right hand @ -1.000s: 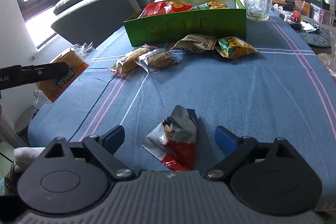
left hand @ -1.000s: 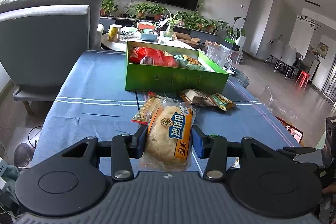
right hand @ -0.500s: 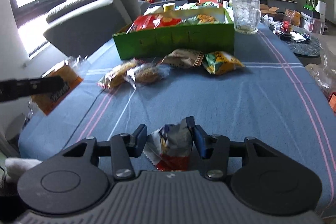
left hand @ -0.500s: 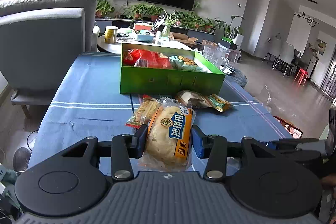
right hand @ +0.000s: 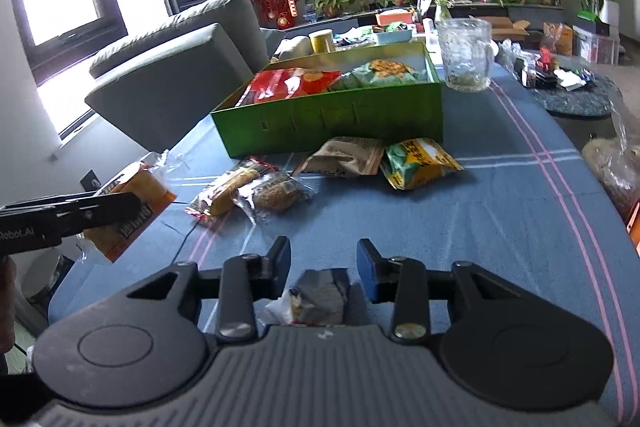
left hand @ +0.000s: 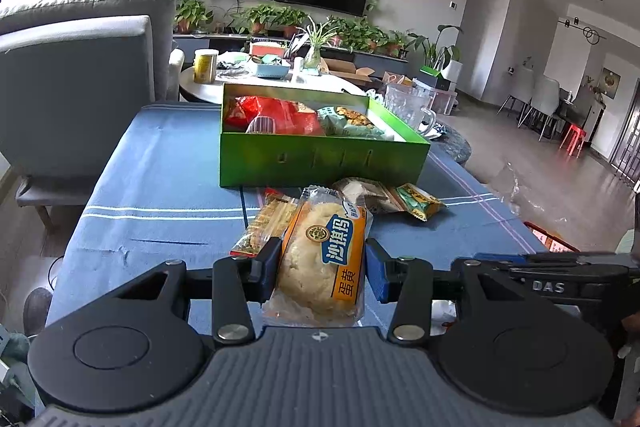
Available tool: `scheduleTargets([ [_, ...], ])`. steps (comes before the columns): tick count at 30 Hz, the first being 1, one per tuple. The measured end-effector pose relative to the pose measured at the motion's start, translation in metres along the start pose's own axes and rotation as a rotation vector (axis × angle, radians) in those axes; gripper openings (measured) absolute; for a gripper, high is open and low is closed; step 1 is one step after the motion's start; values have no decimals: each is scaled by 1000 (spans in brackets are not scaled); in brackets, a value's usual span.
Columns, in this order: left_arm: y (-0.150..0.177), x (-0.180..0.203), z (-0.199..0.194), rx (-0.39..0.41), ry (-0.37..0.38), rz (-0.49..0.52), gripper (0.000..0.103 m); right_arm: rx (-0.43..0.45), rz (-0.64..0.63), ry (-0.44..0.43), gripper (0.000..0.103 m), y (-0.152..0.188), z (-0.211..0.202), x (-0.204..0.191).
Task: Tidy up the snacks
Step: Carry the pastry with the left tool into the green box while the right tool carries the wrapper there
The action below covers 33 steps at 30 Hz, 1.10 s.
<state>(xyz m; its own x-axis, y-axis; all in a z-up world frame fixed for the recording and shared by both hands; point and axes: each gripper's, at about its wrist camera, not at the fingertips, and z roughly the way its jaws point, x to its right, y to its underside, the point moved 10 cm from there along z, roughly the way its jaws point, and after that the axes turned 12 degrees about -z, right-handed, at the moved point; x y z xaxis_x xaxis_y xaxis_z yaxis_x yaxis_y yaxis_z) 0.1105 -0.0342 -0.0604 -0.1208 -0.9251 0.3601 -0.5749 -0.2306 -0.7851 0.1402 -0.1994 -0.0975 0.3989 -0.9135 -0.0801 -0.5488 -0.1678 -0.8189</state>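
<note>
Crinkly clear film with an orange panel wraps the pastry packet (left hand: 322,259) that my left gripper (left hand: 320,269) clamps by its sides; its long axis runs along the fingers, pointing at 12 o'clock toward the green box (left hand: 320,157). From the right wrist view I see that same packet (right hand: 132,207) held off the desk's (right hand: 500,211) edge at 9 o'clock. My right gripper (right hand: 323,269) has its fingers drawn in around a small grey foil snack bag (right hand: 320,297), but a gap shows on each side, so I cannot tell whether it is pinched. The box is a shallow rectangular cardboard tray, glossy green, holding red and pale green bags. Before it lie four loose packets: a clear-wrapped biscuit bar (right hand: 228,191), a clear-wrapped round cookie (right hand: 276,193), a tan pouch (right hand: 346,157) and a green-yellow pouch (right hand: 418,163). A ribbed glass mug (right hand: 464,55) stands at the box's 2 o'clock on the blue striped cloth.
</note>
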Motion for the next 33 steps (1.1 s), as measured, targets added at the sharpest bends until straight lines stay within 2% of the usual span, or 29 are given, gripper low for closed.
scheduleTargets([
  [4,1,-4,2,-6,-10,-9,41,5,60,-46,80,9,-4,5],
  [8,3,-4,2,-10,-7,-14,41,21,35,-48,80,13,-11,-4],
  [13,4,-1,-2,-7,3,-8,41,-34,14,-71,80,23,2,-22],
  [16,4,-2,-4,-4,2,-12,41,-74,7,-60,80,31,13,-29],
  [19,4,-3,-4,-3,2,-18,41,-72,-79,17,80,30,15,-34],
  [21,3,-3,-4,0,3,-18,41,-70,-73,13,79,31,14,-32],
  [25,0,0,-4,7,3,-7,41,-37,-24,3,79,23,9,-22],
  [33,-15,18,5,24,20,36,41,58,-2,15,78,-15,-2,-6],
])
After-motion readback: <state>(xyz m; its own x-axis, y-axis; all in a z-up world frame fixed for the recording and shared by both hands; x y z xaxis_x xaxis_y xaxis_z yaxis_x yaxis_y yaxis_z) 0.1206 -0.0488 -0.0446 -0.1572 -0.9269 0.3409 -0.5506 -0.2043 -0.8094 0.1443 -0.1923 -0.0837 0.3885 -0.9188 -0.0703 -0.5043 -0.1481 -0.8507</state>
